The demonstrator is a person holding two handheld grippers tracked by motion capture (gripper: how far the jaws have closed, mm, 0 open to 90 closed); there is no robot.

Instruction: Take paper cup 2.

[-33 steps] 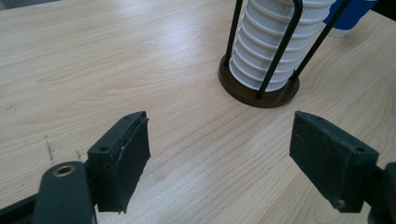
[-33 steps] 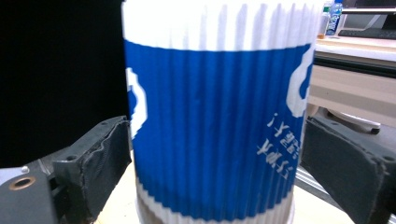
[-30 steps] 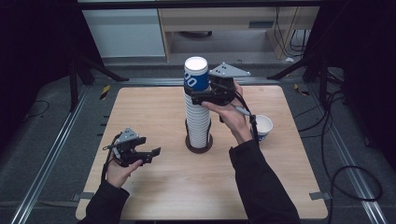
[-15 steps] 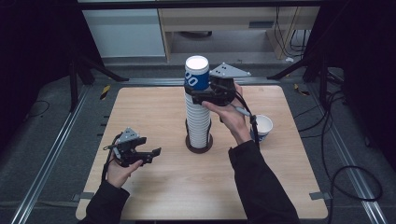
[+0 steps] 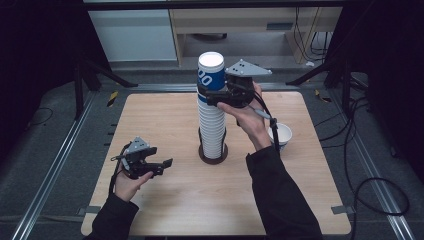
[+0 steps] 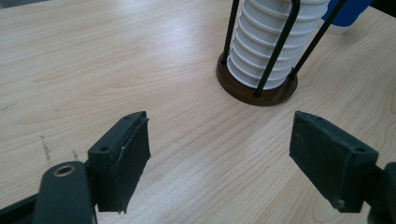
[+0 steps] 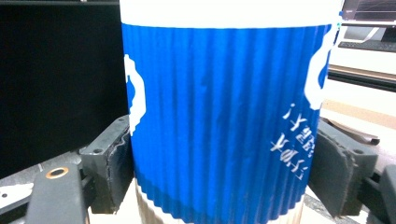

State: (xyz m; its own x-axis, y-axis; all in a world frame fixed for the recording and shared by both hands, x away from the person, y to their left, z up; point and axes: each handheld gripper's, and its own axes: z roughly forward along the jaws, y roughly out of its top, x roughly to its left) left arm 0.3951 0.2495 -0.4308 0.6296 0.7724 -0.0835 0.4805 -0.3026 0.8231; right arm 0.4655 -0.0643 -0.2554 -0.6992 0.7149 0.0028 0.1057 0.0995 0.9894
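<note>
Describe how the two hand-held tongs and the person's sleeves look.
Both tongs are black. The right tongs carry a grey three-cornered plate with small dark holes on top, and a black cable trails from them. The left tongs have a smaller grey plate and a black cable too. Their pads are flat, dark, rectangular blocks with worn edges. The sleeves are long and dark.
</note>
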